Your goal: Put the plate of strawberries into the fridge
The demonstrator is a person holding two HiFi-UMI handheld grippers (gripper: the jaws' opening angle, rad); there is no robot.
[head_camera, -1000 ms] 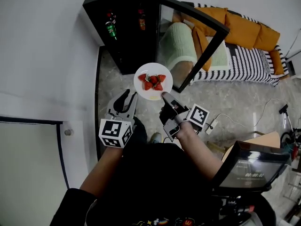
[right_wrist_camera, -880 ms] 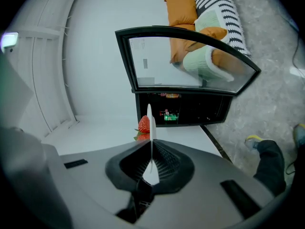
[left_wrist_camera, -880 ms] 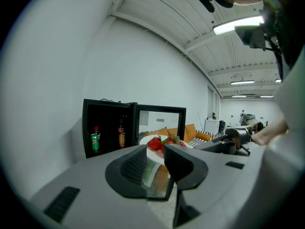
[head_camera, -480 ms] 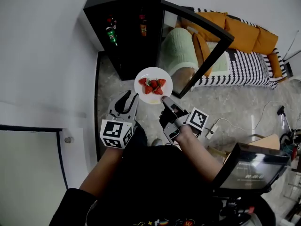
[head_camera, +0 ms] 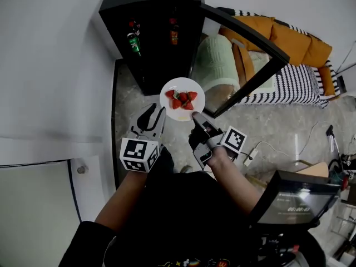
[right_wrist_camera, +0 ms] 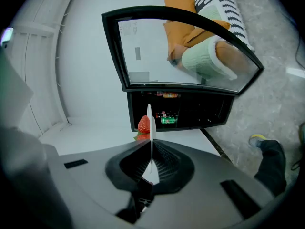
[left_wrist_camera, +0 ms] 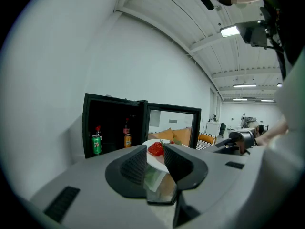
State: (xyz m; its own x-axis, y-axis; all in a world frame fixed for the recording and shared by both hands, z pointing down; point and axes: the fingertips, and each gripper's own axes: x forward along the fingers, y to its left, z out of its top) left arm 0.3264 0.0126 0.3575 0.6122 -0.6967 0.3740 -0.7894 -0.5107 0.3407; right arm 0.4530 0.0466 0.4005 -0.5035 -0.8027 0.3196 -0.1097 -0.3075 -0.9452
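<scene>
1. Carrying is the step in hand: the plate is held up in front of the black fridge [head_camera: 156, 60], and it is not inside yet.
2. The fridge's glass door [head_camera: 239, 65] stands wide open to the right, so the way in is free.
3. An orange sofa [head_camera: 289, 38] sits behind the door, well away from the job.
4. The white plate [head_camera: 177, 113] is in the air, just in front of the fridge's open side and close to the door's edge.
5. The right gripper [head_camera: 196, 117] has its jaws squeezed on the near rim of the plate. From its own view the plate shows as a thin white line between them.
6. The left gripper [head_camera: 157, 111] is just beside the plate's left edge. Its jaws are a little apart and hold nothing.
7. Red strawberries [head_camera: 182, 99] lie in a small heap in the middle of the plate.
8. A green can [head_camera: 134, 43] and a bottle [head_camera: 174, 31] stand on shelves inside.
9. I think the next move is to keep the plate flat, bring it down and forward onto a bare bit of shelf away from the can and the bottle, and only then let go.
</scene>
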